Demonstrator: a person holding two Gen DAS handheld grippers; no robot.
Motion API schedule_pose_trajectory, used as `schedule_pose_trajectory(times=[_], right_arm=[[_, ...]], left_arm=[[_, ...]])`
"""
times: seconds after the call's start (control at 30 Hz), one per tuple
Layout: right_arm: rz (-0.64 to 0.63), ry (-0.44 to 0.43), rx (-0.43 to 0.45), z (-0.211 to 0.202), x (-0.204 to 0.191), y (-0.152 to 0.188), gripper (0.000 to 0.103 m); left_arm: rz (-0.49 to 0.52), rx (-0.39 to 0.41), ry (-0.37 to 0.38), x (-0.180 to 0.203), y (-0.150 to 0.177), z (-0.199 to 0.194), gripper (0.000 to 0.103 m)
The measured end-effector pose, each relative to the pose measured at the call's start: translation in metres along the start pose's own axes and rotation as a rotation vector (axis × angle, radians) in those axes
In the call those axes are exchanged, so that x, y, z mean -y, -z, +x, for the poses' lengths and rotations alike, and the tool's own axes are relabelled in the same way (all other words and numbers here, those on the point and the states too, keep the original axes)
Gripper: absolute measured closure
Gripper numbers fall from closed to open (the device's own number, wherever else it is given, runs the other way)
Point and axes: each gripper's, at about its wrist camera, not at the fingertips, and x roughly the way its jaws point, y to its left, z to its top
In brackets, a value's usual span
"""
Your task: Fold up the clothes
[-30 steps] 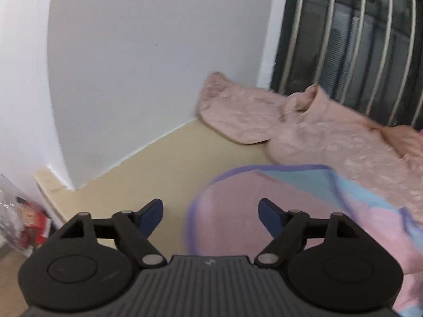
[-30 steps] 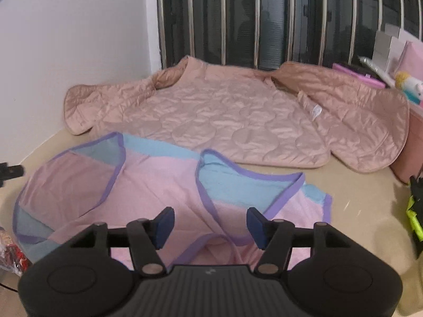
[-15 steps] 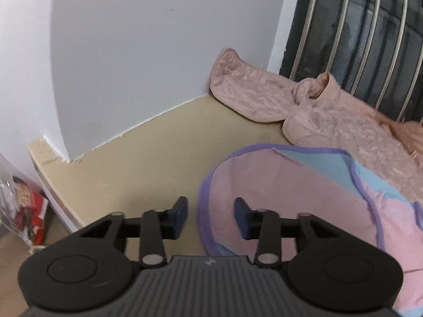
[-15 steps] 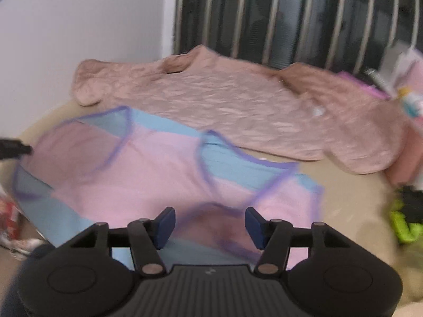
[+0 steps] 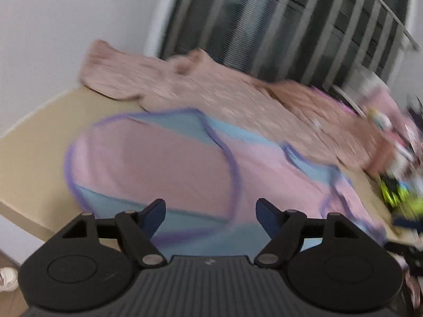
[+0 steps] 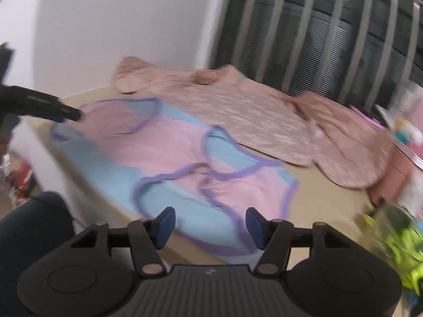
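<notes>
A pink and light-blue garment [image 5: 158,163] with purple trim lies spread flat on the beige table [image 5: 39,132]. My left gripper [image 5: 211,211] hovers over its near-left part. Its jaws are opening and no cloth is pinched between the blue pads. In the right wrist view the same garment [image 6: 171,145] lies ahead. My right gripper [image 6: 210,223] stands open above its near hem with nothing between its fingers. The left gripper [image 6: 66,112] shows there as a dark tip at the garment's far-left corner. Both views are blurred by motion.
A quilted pink jacket [image 6: 251,111] lies spread behind the garment, against the barred window [image 6: 317,39]. A white wall [image 5: 66,26] closes the left side. Clutter, with a neon-green item [image 6: 401,243] and a pink box [image 6: 391,174], crowds the right edge. A person's dark-clad leg [image 6: 31,224] shows at the near left.
The left gripper narrowed its jaws, then widened them, and swung from the wall toward the garment. The right gripper shifted and rolled, still open. The garment stays on the table.
</notes>
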Motion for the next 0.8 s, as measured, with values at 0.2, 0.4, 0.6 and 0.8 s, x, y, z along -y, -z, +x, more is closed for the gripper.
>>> schedule_pose_trajectory(times=[0.2,0.4,0.6,0.8], right_arm=[[0.061,-0.173,0.036,0.030,-0.026,-0.009,0.049],[0.124,-0.222,-0.008,0.058,-0.034,-0.009,0.080],[0.197,-0.189,0.004,0.054,-0.027,0.003,0.098],[0.254,-0.127,0.015,0.046,-0.019,0.006,0.091]], left_arm=[[0.096,-0.043,0.066,0.004,0.007,-0.003,0.027],[0.144,-0.065,-0.034,-0.006,0.015,0.007,0.061],[0.163,-0.056,-0.045,-0.015,0.014,0.009,0.102],[0.186,-0.047,-0.092,-0.017,0.009,0.004,0.083]])
